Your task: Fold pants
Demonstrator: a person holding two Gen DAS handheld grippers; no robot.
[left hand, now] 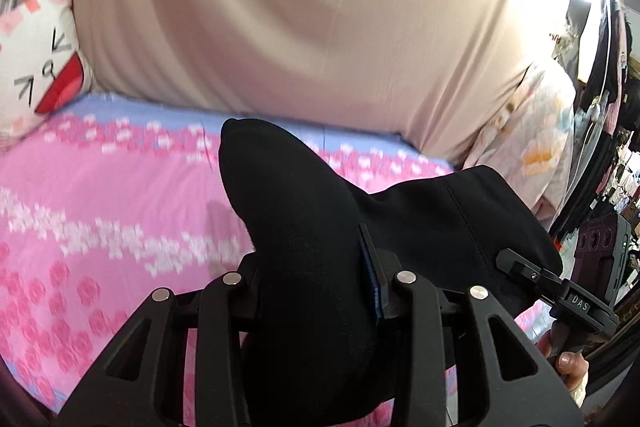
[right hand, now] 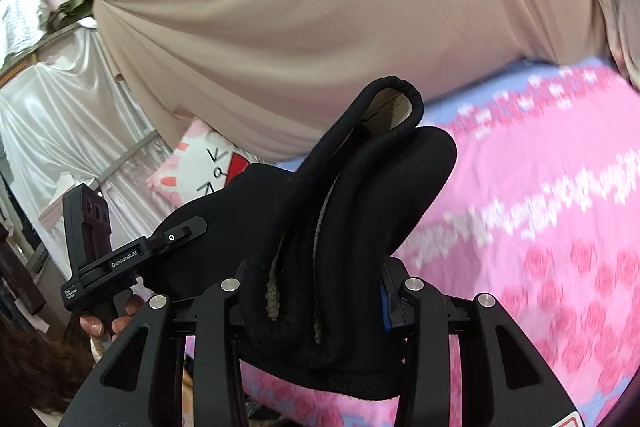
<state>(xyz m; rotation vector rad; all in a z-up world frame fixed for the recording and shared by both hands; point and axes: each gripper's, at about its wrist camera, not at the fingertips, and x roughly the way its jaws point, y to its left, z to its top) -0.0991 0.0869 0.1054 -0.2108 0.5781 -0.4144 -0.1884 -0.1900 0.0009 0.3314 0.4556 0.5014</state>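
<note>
The black pants [left hand: 320, 227] hang between both grippers above the pink bed. My left gripper [left hand: 316, 283] is shut on a thick fold of the black cloth, which hides its fingertips. My right gripper [right hand: 316, 291] is shut on the bunched waistband end of the pants [right hand: 340, 207], where a fuzzy tan lining shows. The right gripper also shows in the left wrist view [left hand: 560, 287] at the right, clamped on the far edge of the cloth. The left gripper shows in the right wrist view [right hand: 132, 255] at the left, held by a hand.
A bed with a pink and blue flowered sheet [left hand: 100, 227] lies below. A white cartoon pillow [left hand: 36, 59] lies at its far corner. A beige curtain [left hand: 300, 7] hangs behind the bed. Hanging clothes [left hand: 600, 107] are at the right, and white satin drapes [right hand: 60, 107] at the left.
</note>
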